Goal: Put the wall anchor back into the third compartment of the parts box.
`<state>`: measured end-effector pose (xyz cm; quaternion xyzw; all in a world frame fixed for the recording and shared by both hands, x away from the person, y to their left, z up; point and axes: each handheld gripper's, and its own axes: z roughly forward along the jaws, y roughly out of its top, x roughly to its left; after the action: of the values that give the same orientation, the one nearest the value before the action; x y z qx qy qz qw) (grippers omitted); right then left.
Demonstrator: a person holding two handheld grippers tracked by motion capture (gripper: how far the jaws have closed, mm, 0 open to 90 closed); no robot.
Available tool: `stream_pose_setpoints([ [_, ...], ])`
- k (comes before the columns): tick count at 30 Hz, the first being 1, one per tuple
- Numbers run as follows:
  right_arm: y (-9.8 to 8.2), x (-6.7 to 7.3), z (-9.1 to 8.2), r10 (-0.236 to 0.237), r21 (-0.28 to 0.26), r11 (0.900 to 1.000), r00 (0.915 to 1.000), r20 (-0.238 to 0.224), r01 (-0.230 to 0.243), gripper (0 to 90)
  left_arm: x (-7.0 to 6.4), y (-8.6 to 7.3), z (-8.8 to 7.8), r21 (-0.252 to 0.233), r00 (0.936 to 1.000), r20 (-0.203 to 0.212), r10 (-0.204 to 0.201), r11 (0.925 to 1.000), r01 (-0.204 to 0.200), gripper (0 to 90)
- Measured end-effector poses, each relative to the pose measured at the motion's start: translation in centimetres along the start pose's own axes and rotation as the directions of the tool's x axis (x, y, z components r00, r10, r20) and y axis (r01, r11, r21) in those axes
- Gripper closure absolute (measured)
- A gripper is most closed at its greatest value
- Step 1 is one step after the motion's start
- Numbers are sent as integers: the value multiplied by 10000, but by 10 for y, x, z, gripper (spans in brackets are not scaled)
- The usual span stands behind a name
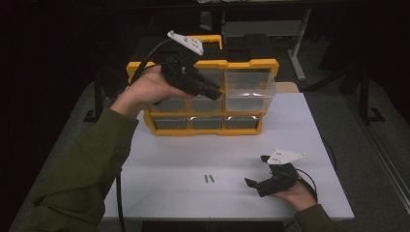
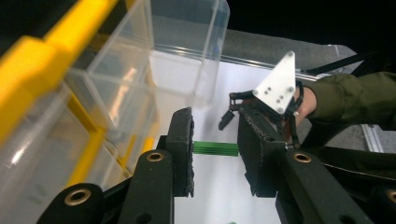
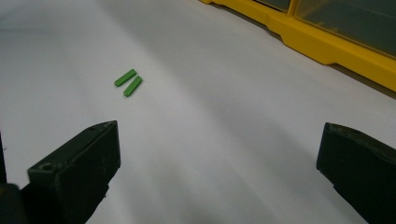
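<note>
My left gripper (image 1: 215, 92) is held up in front of the top row of a yellow drawer cabinet (image 1: 208, 131). It is shut on a small green stick (image 2: 215, 148) that spans the gap between the two pads, as the left gripper view (image 2: 215, 122) shows. A clear drawer (image 2: 187, 42) juts out of the cabinet just beyond the jaws; in the high view it is the top right drawer (image 1: 249, 89). Two more green sticks (image 1: 209, 179) (image 3: 129, 82) lie side by side on the white table. My right gripper (image 1: 256, 170) (image 3: 219, 140) rests near the front right edge, open, with nothing between its jaws.
The white table (image 1: 300, 145) carries the cabinet at its back, with several clear drawers in a yellow frame (image 3: 327, 46). Behind it stands a dark case with a yellow handle (image 1: 212, 39). A cable (image 1: 118, 198) hangs off the front left edge. The surroundings are dark.
</note>
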<state>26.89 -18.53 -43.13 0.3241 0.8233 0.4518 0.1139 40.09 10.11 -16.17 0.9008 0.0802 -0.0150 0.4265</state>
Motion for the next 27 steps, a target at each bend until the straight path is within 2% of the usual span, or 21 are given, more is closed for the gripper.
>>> stream_pose_setpoints([
  [7, 0, 0, -1, 34, 6, 10000, 10000, -17, -34, 0, 8, 23, 5, -20, 9998, -177, 87, 10000, -87, 668],
  [14, 0, 0, -1, 50, 14, 10000, 10000, -43, -50, 0, 15, 41, 22, -28, 9997, -256, 51, 10000, -52, 667],
  [20, 0, -1, -1, 26, -20, 10000, 10000, -75, -26, 0, 19, 43, 39, 197, 9995, -310, -46, 9998, 52, 663],
  [24, 0, -1, -1, 21, -55, 10000, 10000, -84, -21, 0, 19, 42, 48, 432, 9992, -400, 58, 9991, -41, 658],
  [27, 0, -1, -2, -3, -105, 9999, 10000, -81, 2, 0, 20, 42, 49, 391, 9988, -484, -52, 9992, 71, 588],
])
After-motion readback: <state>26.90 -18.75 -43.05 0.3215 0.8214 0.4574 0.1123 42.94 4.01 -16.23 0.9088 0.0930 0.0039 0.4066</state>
